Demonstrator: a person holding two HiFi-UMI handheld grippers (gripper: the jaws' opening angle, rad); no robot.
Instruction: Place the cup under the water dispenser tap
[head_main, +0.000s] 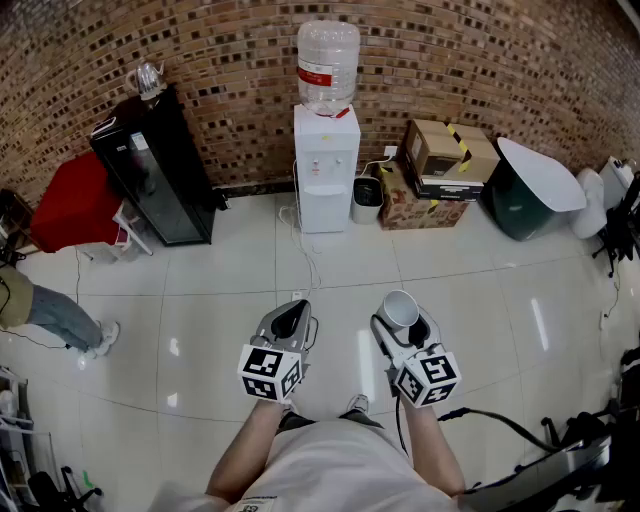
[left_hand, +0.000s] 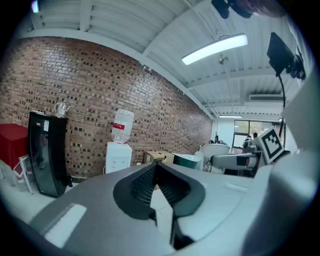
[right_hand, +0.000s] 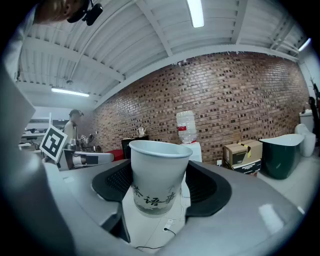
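A white paper cup (head_main: 398, 308) with dark characters printed on it stands upright between the jaws of my right gripper (head_main: 404, 322), which is shut on it. In the right gripper view the cup (right_hand: 159, 172) fills the gap between the dark pads. My left gripper (head_main: 291, 318) is held level beside it, shut with nothing in it; its jaws (left_hand: 156, 182) meet in a narrow V. The white water dispenser (head_main: 326, 165), with a clear bottle (head_main: 327, 65) on top, stands against the brick wall straight ahead, well away from both grippers across the tiled floor. It shows too as the dispenser (right_hand: 194, 146).
A black cabinet (head_main: 160, 170) stands left of the dispenser, with a red object (head_main: 70, 200) beyond it. Cardboard boxes (head_main: 445, 160) and a green bin (head_main: 530, 190) sit to the right. A cable (head_main: 305, 255) runs over the floor from the dispenser. A person's leg (head_main: 60, 315) is at far left.
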